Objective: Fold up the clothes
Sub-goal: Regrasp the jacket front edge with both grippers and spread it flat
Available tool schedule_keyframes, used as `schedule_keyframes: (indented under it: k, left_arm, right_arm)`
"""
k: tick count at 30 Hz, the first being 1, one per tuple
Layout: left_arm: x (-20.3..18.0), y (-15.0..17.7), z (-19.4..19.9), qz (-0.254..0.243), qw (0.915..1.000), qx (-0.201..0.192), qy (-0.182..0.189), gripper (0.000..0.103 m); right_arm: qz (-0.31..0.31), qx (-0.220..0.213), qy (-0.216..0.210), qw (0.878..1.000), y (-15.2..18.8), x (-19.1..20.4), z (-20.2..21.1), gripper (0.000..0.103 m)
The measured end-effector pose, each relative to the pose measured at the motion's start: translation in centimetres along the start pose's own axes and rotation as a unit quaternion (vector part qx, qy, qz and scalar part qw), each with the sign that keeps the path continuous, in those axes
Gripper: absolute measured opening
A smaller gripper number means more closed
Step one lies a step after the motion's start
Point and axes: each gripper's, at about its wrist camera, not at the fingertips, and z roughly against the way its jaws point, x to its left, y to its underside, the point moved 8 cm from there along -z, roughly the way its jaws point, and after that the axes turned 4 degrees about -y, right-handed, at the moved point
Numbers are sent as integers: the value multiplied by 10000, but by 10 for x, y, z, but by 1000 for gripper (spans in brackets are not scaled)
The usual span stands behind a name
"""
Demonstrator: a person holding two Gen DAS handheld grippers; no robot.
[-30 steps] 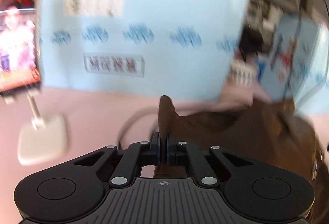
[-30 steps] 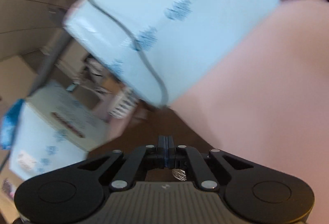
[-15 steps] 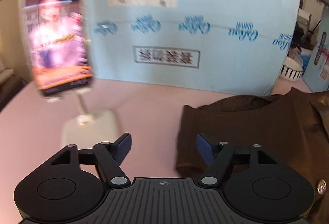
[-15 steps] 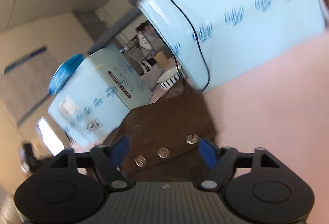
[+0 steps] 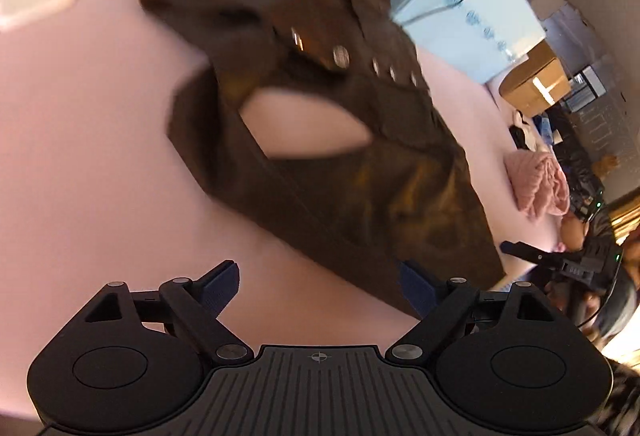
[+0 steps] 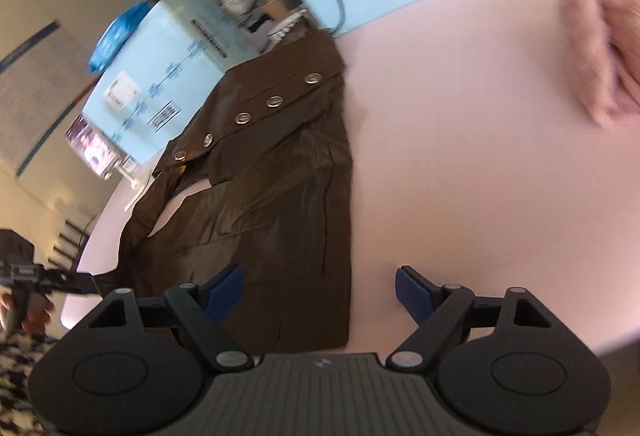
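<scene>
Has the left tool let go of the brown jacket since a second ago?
Yes. The left tool is open and drawn back from the jacket, which lies on the pink table.

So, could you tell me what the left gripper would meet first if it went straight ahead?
Most likely the brown jacket lying on the pink table; the open left gripper points at its near edge, though depth is unclear.

Brown jacket [image 6: 272, 196] flat on pink table [image 6: 460, 156], right gripper [image 6: 318, 290] jaws apart
</scene>
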Motion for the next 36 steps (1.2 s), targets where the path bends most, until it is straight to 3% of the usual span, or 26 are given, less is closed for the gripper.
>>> schedule_keyframes:
  k: [4, 9, 10, 11, 12, 15, 18, 20, 21, 23, 25, 29, 32, 36]
  left_arm:
    - [-18, -3, -23, 141, 9992, 360, 38, 89]
    - [-30, -7, -51, 460, 9961, 748, 13, 89]
    - [-29, -8, -56, 591, 9950, 803, -16, 90]
    - [-28, -10, -59, 754, 9938, 816, 10, 92]
    - [-28, -12, -59, 869, 9932, 772, 62, 93]
    - [-27, -18, -59, 933, 9940, 545, 167, 93]
    - [-26, -19, -59, 776, 9964, 318, 159, 81]
    - [-25, -19, -55, 553, 9984, 19, -74, 31]
    - [-24, -19, -54, 493, 9987, -54, -139, 21]
    - [-19, -13, -46, 456, 9988, -162, -63, 11]
    - [-15, -9, -36, 401, 9986, -352, -23, 4]
    - [-19, -7, 0, 328, 9945, -928, 346, 2]
    - [-35, -10, 45, 223, 9841, -1549, 836, 2]
    - [-55, -8, 94, -33, 9705, -2147, 1099, 2]
  right_arm:
    - [155, -58, 282, 9995, 13, 4, -2, 85]
    - [856, -280, 603, 9941, 14, 21, -28, 83]
    - [966, -311, 671, 9926, 14, 25, -31, 77]
    - [1164, -390, 772, 9894, 15, 28, -34, 62]
    - [1285, -464, 786, 9875, 16, 31, -35, 55]
    - [1170, -613, 639, 9892, 18, 27, -33, 29]
    - [781, -675, 138, 9946, 20, 21, -31, 18]
    - [551, -816, -86, 9951, 19, 17, -30, 13]
    - [414, -939, -272, 9943, 20, 15, -28, 13]
    - [254, -1164, -582, 9912, 19, 14, -24, 11]
    - [22, -1476, -1080, 9831, 17, 15, -14, 10]
    - [-227, -2095, -1883, 9592, 4, 19, 11, 9]
    - [-191, -2600, -2468, 9333, -13, 33, 41, 9]
    - [45, -2940, -3094, 9043, -27, 58, 74, 9]
